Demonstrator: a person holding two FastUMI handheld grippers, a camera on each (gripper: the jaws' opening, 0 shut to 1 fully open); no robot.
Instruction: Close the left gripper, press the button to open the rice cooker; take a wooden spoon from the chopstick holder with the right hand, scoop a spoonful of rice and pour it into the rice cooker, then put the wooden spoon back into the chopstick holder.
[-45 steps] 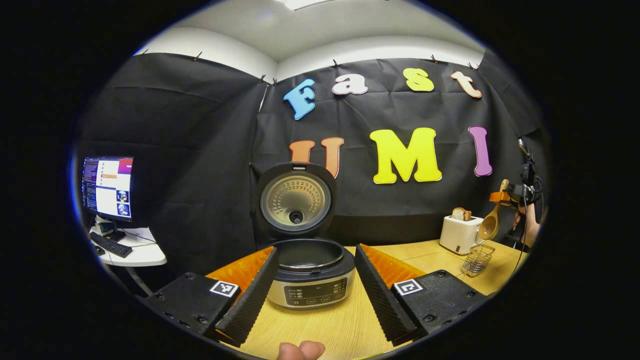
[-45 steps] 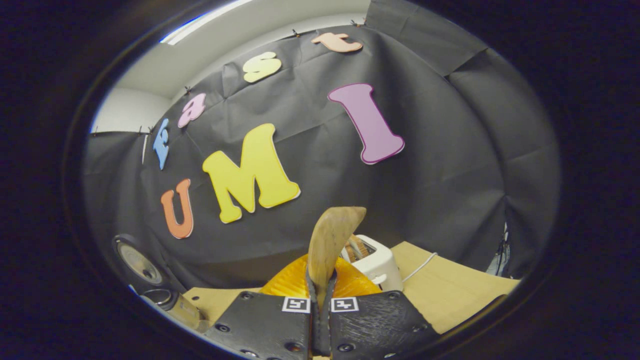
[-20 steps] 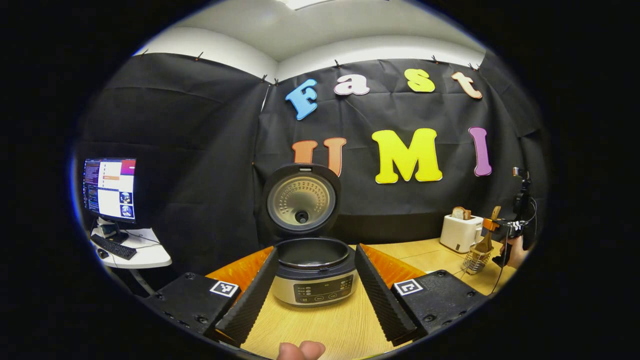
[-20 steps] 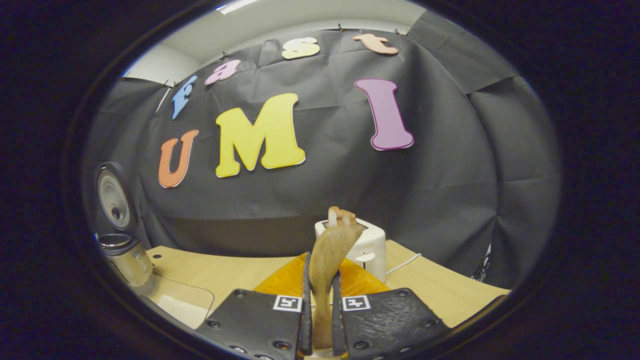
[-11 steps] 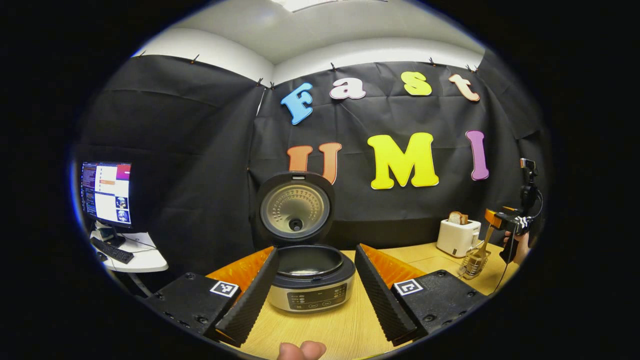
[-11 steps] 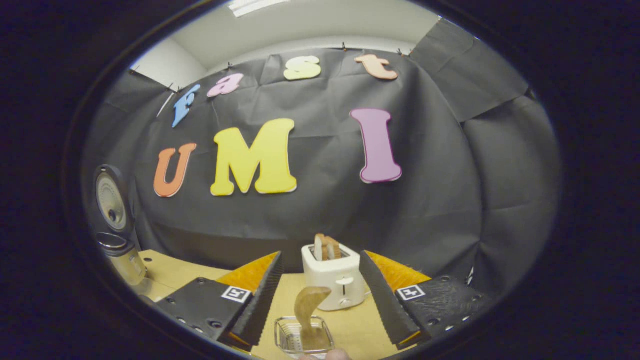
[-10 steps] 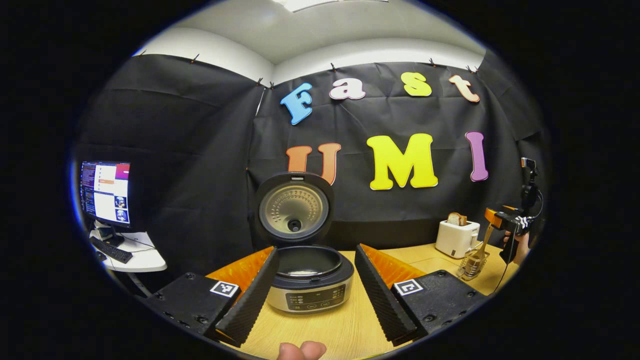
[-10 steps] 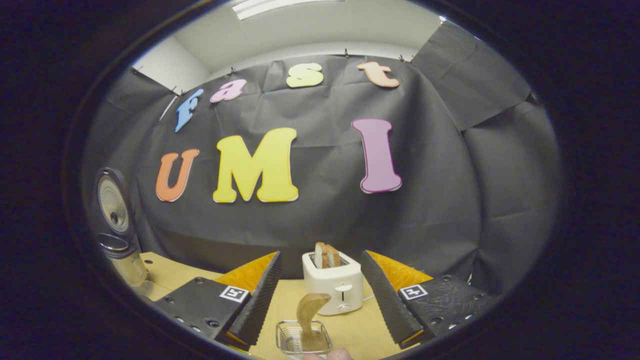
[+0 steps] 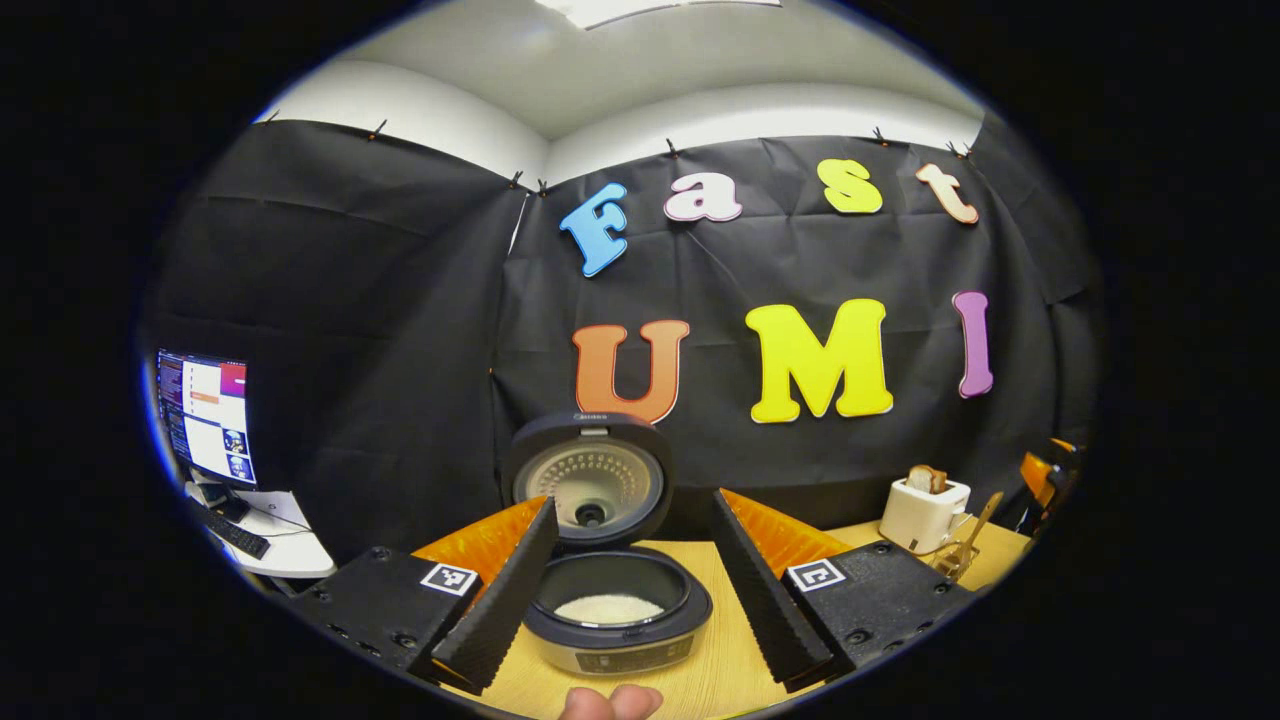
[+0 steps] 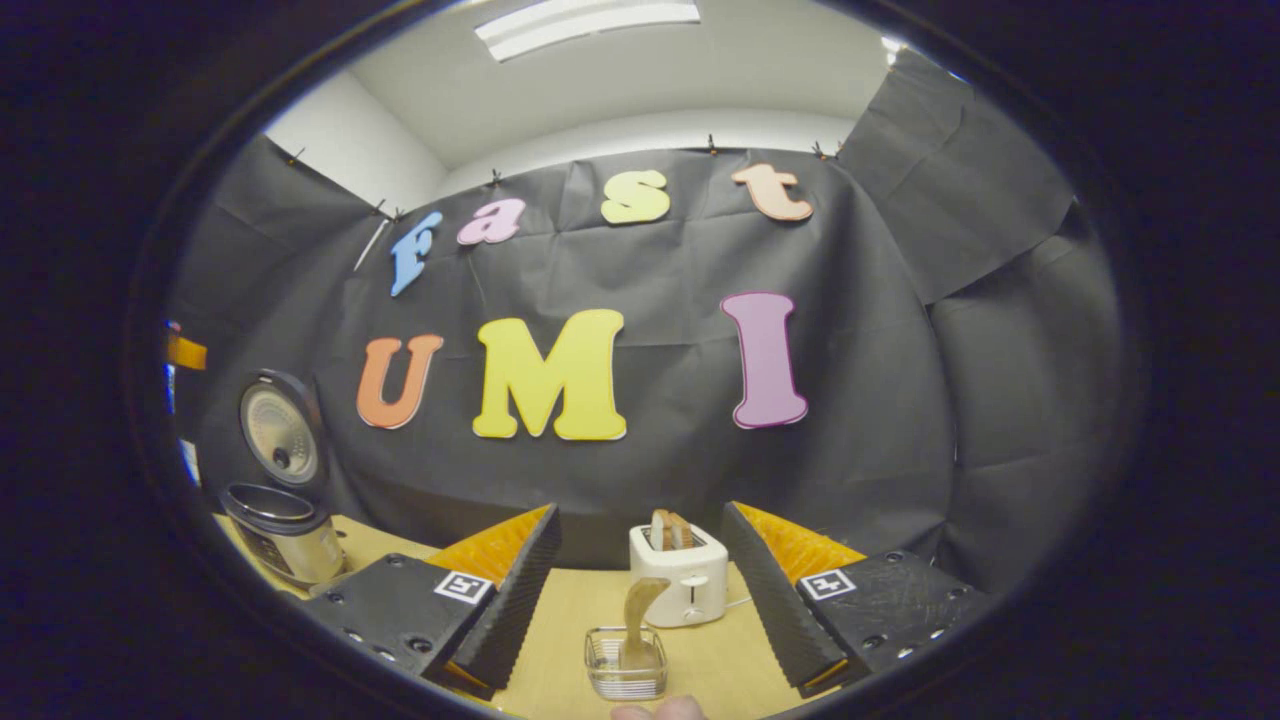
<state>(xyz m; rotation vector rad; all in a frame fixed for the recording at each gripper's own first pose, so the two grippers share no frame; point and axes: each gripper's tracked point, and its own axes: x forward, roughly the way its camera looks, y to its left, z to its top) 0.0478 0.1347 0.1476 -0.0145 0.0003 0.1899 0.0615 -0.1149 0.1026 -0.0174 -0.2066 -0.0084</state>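
A: Wood spoon stands handle-up in the wire holder, one spoon, one holder. Right gripper has its fingers wide apart, nothing clamped; spoon and holder sit between them, a bit ahead, not touching either finger.

B: Cooker?

A: One cooker, lid swung up, white rice in the pot. Left gripper also spread apart, holding nothing; cooker sits between its fingers, close in front. In the right gripper view the cooker is far off at the left table edge, well apart from the holder.

B: Other stuff?

A: One white toaster with bread in the slots, just behind the holder; whether they touch I can't tell. In the left gripper view the toaster and spoon are at the far right, near the table's right edge. One monitor on a side desk, left.

B: Room?

A: Bare table between cooker and holder, open wood around the holder's left side. Fingertip at the bottom of the left gripper view.
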